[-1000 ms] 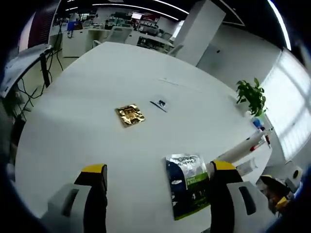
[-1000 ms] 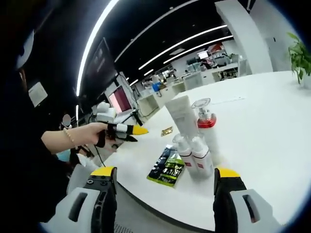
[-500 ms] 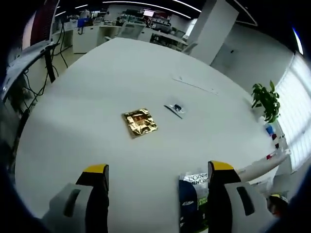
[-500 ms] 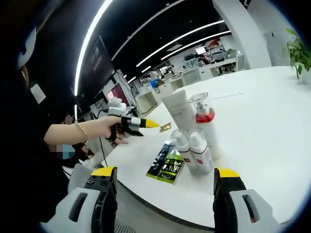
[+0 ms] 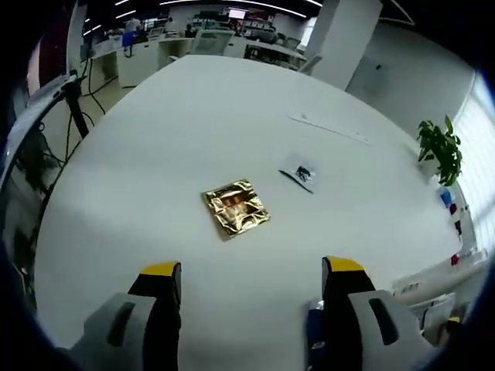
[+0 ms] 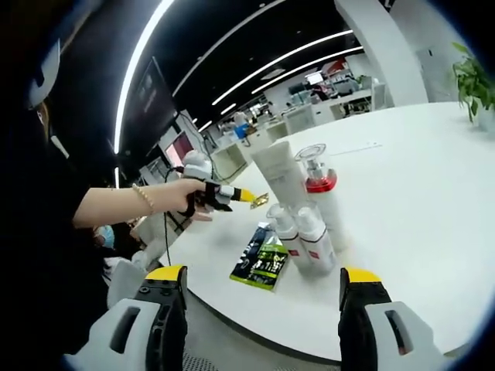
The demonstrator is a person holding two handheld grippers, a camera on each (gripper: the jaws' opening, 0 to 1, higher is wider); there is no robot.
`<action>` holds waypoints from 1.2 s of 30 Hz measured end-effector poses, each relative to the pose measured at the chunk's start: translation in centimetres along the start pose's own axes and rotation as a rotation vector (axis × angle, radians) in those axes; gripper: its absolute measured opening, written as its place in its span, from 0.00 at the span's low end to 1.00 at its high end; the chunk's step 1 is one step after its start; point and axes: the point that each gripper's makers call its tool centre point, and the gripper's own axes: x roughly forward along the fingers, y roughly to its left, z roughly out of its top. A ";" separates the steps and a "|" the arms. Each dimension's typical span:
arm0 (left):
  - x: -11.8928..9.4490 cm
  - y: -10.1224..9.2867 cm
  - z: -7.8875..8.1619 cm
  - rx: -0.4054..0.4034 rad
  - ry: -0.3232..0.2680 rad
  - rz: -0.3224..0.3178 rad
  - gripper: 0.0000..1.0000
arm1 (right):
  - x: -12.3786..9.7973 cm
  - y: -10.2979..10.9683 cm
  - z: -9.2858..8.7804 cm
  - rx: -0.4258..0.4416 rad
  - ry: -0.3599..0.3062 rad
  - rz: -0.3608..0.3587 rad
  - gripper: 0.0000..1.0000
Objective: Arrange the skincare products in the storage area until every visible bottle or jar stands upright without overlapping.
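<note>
The left gripper point(image 5: 247, 278) has its jaws spread wide with nothing between them, above a white table point(image 5: 155, 139). A dark packet point(image 5: 313, 348) is mostly hidden behind its right jaw. Further out lie a gold foil sachet point(image 5: 235, 209) and a small dark-printed sachet point(image 5: 300, 175) whose print is too small to read.

The right gripper point(image 6: 263, 282) is likewise wide open and empty. Beyond it a green-and-black packet point(image 6: 261, 263) lies flat beside two small white bottles point(image 6: 303, 239), a red-collared pump bottle point(image 6: 321, 193) and a tall white tube point(image 6: 278, 174), all upright and clustered. A potted plant point(image 6: 473, 77) is cut off at the edge. Ceiling light strips run across an open office.
</note>
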 end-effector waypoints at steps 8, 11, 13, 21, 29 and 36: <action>2.3 0.5 0.9 0.006 0.013 0.048 0.67 | 0.0 -0.1 0.0 0.009 -0.002 -0.004 0.86; 2.5 1.2 0.9 -0.013 0.006 0.079 0.67 | 0.0 -0.3 0.0 0.014 -0.002 -0.007 0.86; 3.0 1.6 1.3 -0.023 0.003 0.106 0.67 | 0.0 -0.3 0.0 0.017 -0.003 -0.009 0.86; 3.5 2.0 1.9 -0.096 -0.009 0.161 0.68 | 0.1 -0.3 0.1 0.026 -0.005 -0.017 0.86; 4.1 2.1 1.9 -0.114 -0.002 0.187 0.65 | 0.1 -0.6 0.1 0.035 -0.005 -0.022 0.86; 4.5 2.1 1.8 -0.111 -0.005 0.214 0.64 | 0.0 -0.8 0.2 0.042 -0.014 -0.033 0.86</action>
